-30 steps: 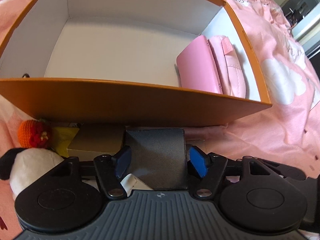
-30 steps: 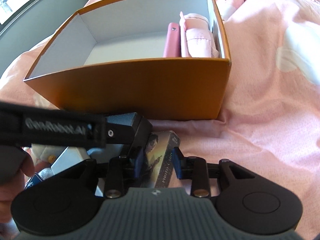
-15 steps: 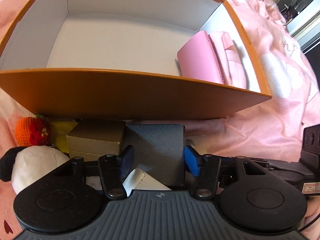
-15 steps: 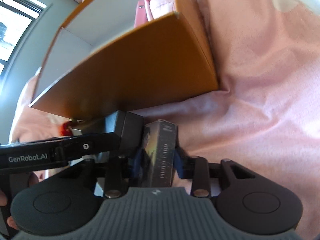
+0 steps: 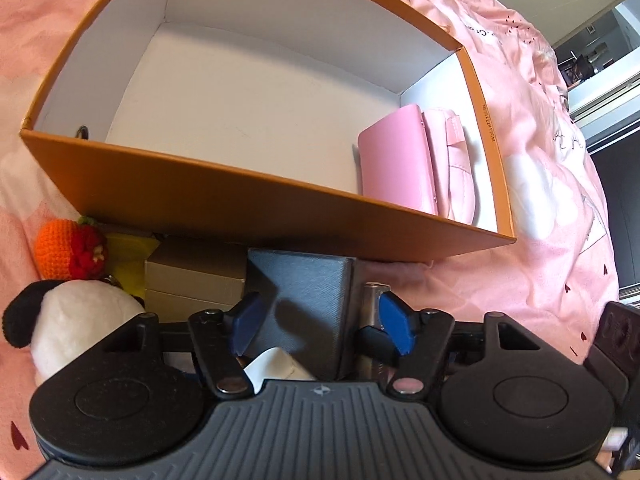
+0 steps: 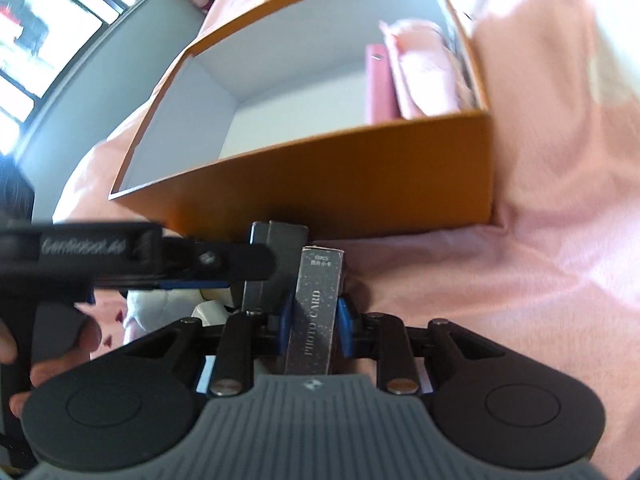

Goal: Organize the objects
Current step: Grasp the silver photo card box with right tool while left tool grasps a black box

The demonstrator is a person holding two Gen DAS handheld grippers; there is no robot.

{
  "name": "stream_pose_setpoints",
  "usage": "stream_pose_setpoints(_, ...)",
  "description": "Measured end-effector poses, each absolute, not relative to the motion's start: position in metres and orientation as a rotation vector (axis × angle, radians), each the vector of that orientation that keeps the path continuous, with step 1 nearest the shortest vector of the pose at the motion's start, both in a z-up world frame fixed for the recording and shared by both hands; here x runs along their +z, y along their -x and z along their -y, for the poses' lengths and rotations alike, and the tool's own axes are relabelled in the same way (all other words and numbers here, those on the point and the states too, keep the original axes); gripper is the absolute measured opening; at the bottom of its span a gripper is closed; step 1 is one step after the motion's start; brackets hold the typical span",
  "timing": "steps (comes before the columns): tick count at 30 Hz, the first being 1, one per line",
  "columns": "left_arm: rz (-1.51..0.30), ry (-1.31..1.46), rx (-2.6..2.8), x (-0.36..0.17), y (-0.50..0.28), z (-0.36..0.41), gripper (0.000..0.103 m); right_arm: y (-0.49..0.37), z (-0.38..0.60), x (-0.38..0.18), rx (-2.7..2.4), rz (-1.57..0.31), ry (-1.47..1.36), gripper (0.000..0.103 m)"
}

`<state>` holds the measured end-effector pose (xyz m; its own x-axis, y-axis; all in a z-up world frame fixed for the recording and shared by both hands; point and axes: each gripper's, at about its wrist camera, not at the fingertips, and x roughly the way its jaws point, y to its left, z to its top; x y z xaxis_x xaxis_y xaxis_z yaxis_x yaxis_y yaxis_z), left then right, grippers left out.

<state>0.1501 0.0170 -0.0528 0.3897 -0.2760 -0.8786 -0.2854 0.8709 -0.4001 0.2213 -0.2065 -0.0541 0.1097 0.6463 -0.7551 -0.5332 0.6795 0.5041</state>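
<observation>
An orange storage box [image 5: 240, 188] with a white inside lies on the pink bedspread, also seen in the right wrist view [image 6: 340, 176]. A pink wallet [image 5: 396, 172] and a pink pouch [image 5: 452, 168] stand at its right end. My left gripper [image 5: 320, 326] straddles a dark grey box [image 5: 304, 304] just in front of the orange box. Its jaws are opening and the right pad stands clear of the box. My right gripper [image 6: 316, 320] is closing, its blue pads pressing on a dark sparkly photo card box [image 6: 316, 312] held on end beside the dark grey box [image 6: 276, 264].
Left of the dark grey box sit a gold box [image 5: 192, 280], a yellow item [image 5: 128, 252], an orange crochet toy [image 5: 68, 248] and a panda plush [image 5: 76, 320]. A white item [image 5: 276, 364] lies under the left gripper. A hand [image 6: 12, 360] holds the left gripper's handle [image 6: 100, 252].
The left jaws narrowed around the dark grey box, then spread again. The right gripper tightened on the photo card box and stood it on end, and its view swung up toward the orange box.
</observation>
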Motion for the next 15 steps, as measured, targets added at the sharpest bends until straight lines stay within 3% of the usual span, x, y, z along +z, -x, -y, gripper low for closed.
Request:
stream_pose_setpoints(9,-1.201,0.475,0.075,-0.06,-0.162,-0.002,0.082,-0.216,0.187,-0.057,0.914,-1.129,0.013,0.027)
stream_pose_setpoints(13,-1.188,0.433,0.098,-0.057,-0.16,-0.007,0.054,-0.214,0.178,-0.059,0.917,-1.13,0.066,0.028)
stream_pose_setpoints(15,-1.188,0.438,0.081,-0.056,-0.157,-0.012,0.053,-0.209,0.153,-0.059,0.919,-1.127,0.102,0.032)
